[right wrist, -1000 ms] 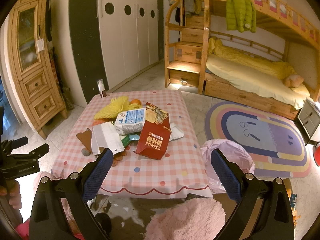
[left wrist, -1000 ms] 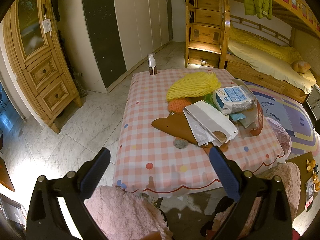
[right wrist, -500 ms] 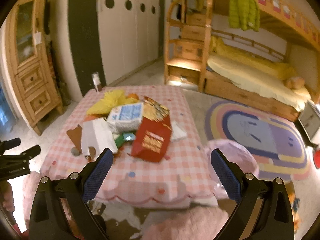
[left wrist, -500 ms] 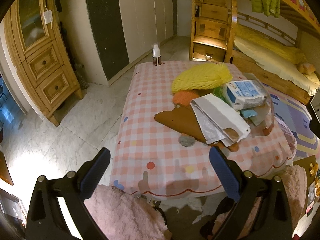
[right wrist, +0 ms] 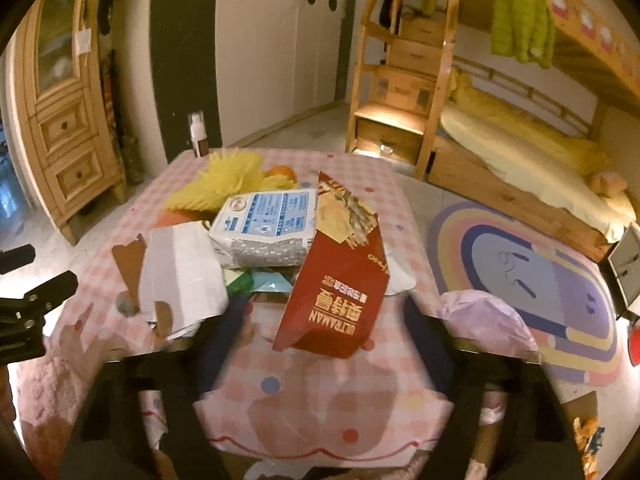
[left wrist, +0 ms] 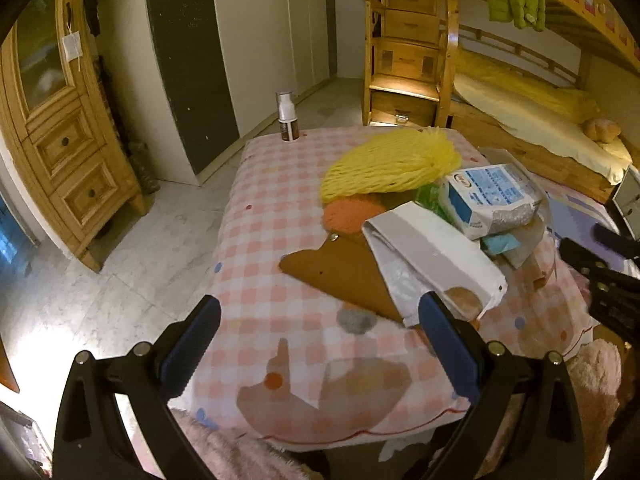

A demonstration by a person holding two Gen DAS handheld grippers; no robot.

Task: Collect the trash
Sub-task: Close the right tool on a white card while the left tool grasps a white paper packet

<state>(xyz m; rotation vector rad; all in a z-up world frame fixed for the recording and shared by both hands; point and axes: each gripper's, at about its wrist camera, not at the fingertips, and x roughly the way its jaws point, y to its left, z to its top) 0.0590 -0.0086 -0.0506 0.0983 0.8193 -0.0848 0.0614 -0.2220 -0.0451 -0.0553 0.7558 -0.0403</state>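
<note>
A pile of trash lies on a pink checked table (left wrist: pixel 256 240): a yellow foam net (left wrist: pixel 392 164), an orange net (left wrist: pixel 350 214), a brown card piece (left wrist: pixel 340 272), a white paper bag (left wrist: pixel 432 256), a blue-white packet (left wrist: pixel 492 196) and, in the right wrist view, a red snack bag (right wrist: pixel 340 288). My left gripper (left wrist: pixel 320 336) is open and empty above the table's near edge, just short of the brown card. My right gripper (right wrist: pixel 324 328) is open and empty, its jaws on either side of the red bag's lower end.
A small bottle (left wrist: pixel 288 118) stands at the table's far corner. A pink plastic bag (right wrist: pixel 488 320) hangs at the table's right side. Pink fluffy stools (left wrist: pixel 236 452) sit under the near edge. A wooden cabinet (left wrist: pixel 60 120) stands left, a bunk bed (right wrist: pixel 520 140) right.
Both grippers have moved forward and down toward the table. The trash pile now looks larger and nearer. Both stay open and empty.
</note>
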